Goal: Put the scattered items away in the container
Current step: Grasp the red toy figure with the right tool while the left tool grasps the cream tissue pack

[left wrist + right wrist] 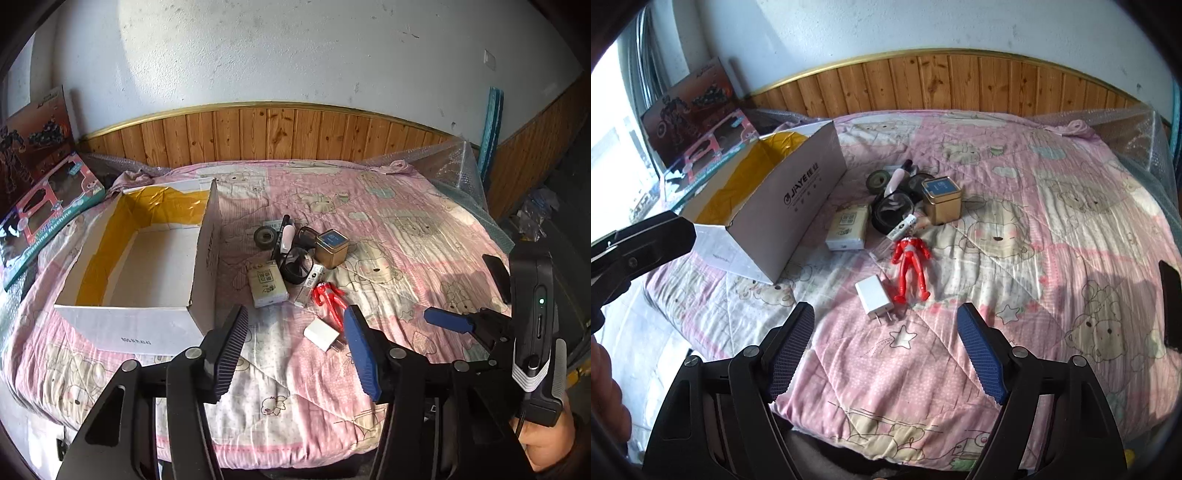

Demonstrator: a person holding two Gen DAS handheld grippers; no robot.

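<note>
An open white cardboard box [205, 266] with yellow tape inside stands on the left of the pink quilt, and nothing shows inside it. Just right of the box lies a pile: a white carton [267, 284], a tape roll [266, 236], black goggles [295, 266], a gold tin [331, 247] and a red figure [910, 262]. A white charger [873, 295] lies nearest me. My left gripper [295, 328] hovers open over the near quilt, just short of the charger. My right gripper [886, 314] is open too, a little before the charger and the figure.
Two toy boxes [48, 210] lean at the far left beside the cardboard box. Bubble wrap [458, 173] bunches at the bed's far right corner. A dark flat object [1171, 302] lies on the right of the quilt [1034, 229]. A wood-panelled wall runs behind the bed.
</note>
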